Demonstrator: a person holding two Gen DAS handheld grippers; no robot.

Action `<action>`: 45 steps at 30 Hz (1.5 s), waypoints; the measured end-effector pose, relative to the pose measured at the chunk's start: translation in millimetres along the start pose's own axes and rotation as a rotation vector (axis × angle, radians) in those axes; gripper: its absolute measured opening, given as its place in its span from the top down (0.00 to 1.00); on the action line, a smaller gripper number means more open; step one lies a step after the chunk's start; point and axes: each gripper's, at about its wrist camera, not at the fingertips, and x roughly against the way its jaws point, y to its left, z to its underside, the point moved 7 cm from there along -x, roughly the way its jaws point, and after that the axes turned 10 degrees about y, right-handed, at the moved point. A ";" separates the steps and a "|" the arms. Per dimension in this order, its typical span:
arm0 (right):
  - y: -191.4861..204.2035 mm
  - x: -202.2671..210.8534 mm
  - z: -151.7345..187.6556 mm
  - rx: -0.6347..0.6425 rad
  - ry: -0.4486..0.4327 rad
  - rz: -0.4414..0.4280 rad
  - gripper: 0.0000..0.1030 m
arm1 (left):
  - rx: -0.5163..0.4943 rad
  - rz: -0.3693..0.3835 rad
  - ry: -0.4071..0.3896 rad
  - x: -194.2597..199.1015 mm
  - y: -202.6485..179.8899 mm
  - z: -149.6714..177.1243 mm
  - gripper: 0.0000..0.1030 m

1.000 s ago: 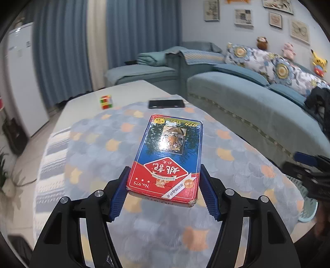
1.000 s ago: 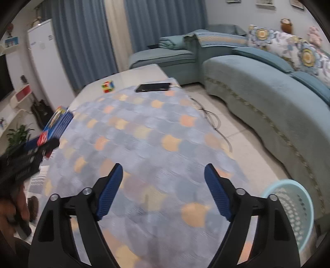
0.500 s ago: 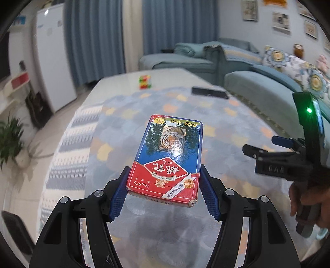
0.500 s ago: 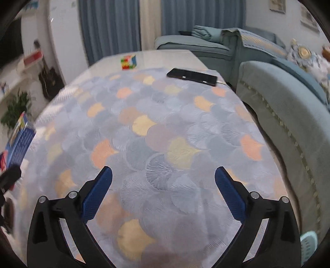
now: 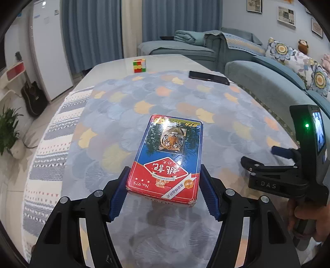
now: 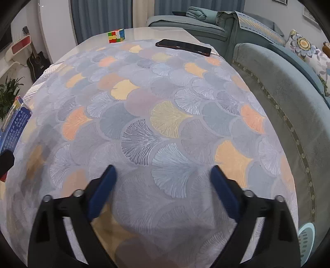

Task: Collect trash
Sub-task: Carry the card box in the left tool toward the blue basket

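My left gripper (image 5: pixel 164 192) is pinching the near end of the playing-card box (image 5: pixel 168 159), which is sticking out ahead of the pads above the patterned tablecloth (image 5: pixel 115 107). My right gripper (image 6: pixel 164 185) is closing with nothing between its jaws, the box lying well off to its left.

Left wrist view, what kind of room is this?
Most likely a home living room: a teal sectional sofa with floral cushions, long blue curtains, framed pictures on the wall, and a guitar leaning by the wall.
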 end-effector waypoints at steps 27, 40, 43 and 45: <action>-28.5 95.7 20.0 -0.070 -0.109 -0.007 0.58 | -0.114 0.025 -0.134 70.1 -44.5 4.7 0.39; -61.4 140.3 43.8 -0.114 -0.180 -0.005 0.58 | -0.180 0.048 -0.175 93.3 -72.8 11.2 0.39; -69.5 147.6 50.1 -0.128 -0.191 -0.001 0.58 | -0.192 0.055 -0.182 96.7 -78.6 11.5 0.39; -75.9 153.4 54.7 -0.138 -0.203 0.006 0.58 | -0.203 0.061 -0.190 99.7 -84.7 12.5 0.39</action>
